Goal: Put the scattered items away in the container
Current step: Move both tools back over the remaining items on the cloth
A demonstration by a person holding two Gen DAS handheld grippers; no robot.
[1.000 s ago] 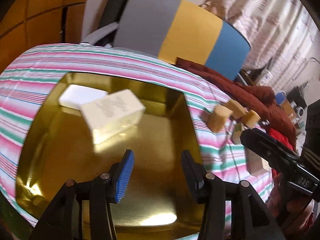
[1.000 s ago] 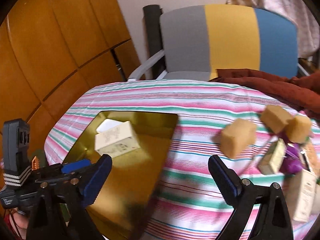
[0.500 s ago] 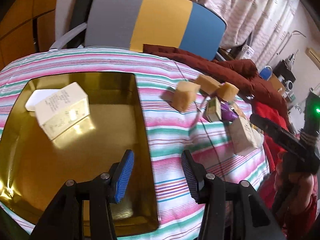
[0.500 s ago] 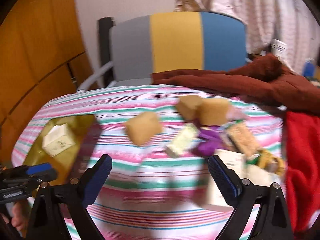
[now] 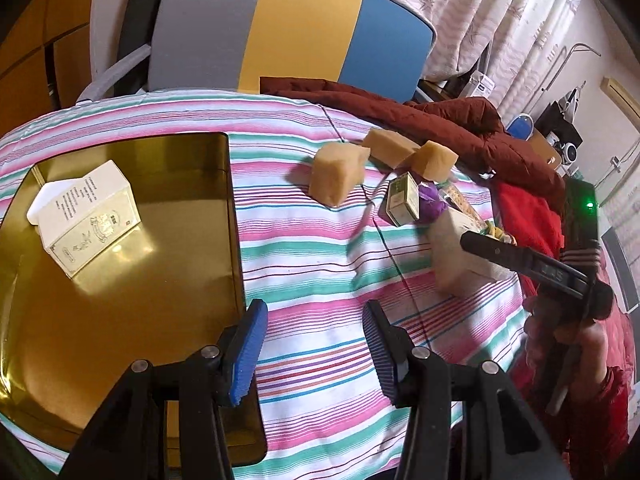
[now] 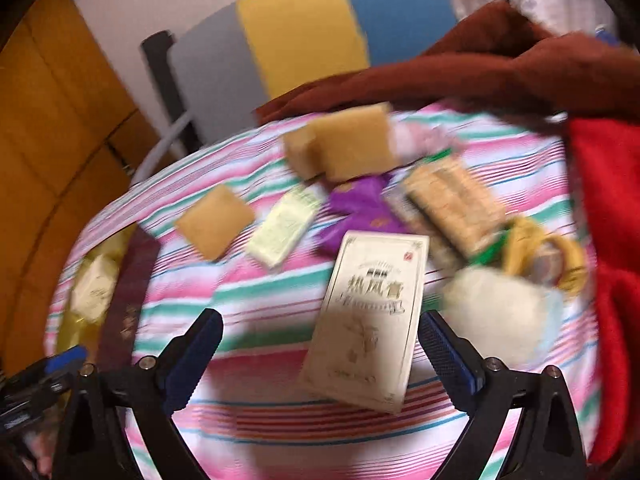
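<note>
Grippers both empty, gold tin partly filled, most items still loose on the striped surface.

Your left gripper (image 5: 314, 346) hangs with jaws apart and nothing between them, over the striped cloth (image 5: 320, 264) just beside the gold tin (image 5: 100, 320), which holds a cream carton (image 5: 90, 224) leaning on a white item (image 5: 42, 200). Your right gripper (image 6: 320, 354) has its jaws spread wide around a flat cream box (image 6: 370, 320) (pads not touching it; the view is blurred). Behind that box lie three tan sponge blocks (image 5: 338, 178), a small green-yellow box (image 5: 403, 199), a purple packet (image 6: 360, 210) and a cracker pack (image 6: 452, 200), close together.
</note>
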